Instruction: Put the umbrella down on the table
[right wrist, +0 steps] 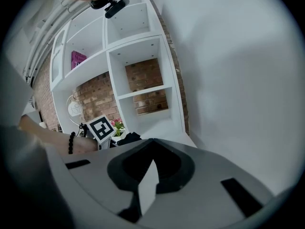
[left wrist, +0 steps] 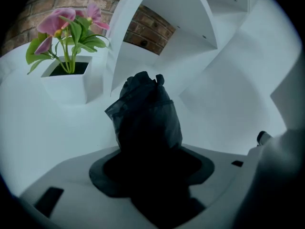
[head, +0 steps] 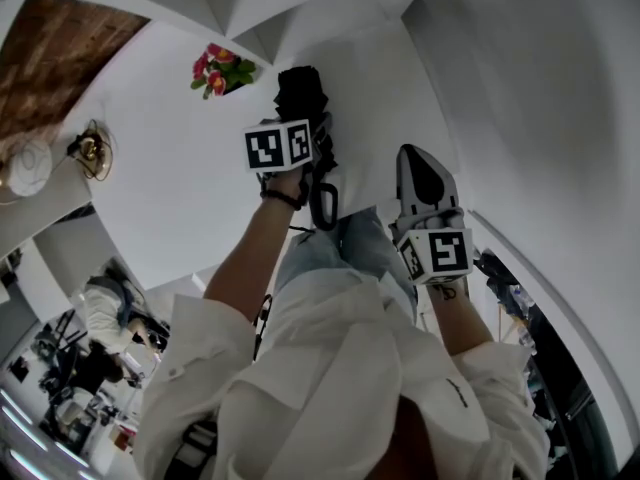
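A person in a loose white shirt (head: pixel 340 368) holds a folded black umbrella (head: pixel 300 93) over a smooth white table (head: pixel 170 188), just to the right of a square white pot of pink flowers (head: pixel 222 68). The left gripper (head: pixel 308 133) is clamped on the umbrella, its grey jaws closed round the bundle of thin, crinkled, slightly see-through fabric. In the left gripper view the umbrella (left wrist: pixel 147 118) rises from between the dark pads of the left gripper (left wrist: pixel 150 159) as a stubby, rounded cylinder with a puckered top. Its long axis runs along the jaws, away from the person, with the gathered fabric end pointing toward the white shelf (left wrist: pixel 190 27) behind and to the right of the pot (left wrist: pixel 66 82). A dark strap loop (head: pixel 322 203) trails off the other end, on the person's side of the pot. Whether the far end touches the table cannot be told. The right gripper (head: pixel 422 173) is further right of the pot, apart from the umbrella, its jaws pressed together at the tips with nothing between them; its own view shows the right gripper (right wrist: pixel 150 144) drawn to a point. A dark bead bracelet (head: pixel 283 198) circles the left wrist. Red brick (left wrist: pixel 150 30) shows through the open compartments of the shelf beyond the pot.
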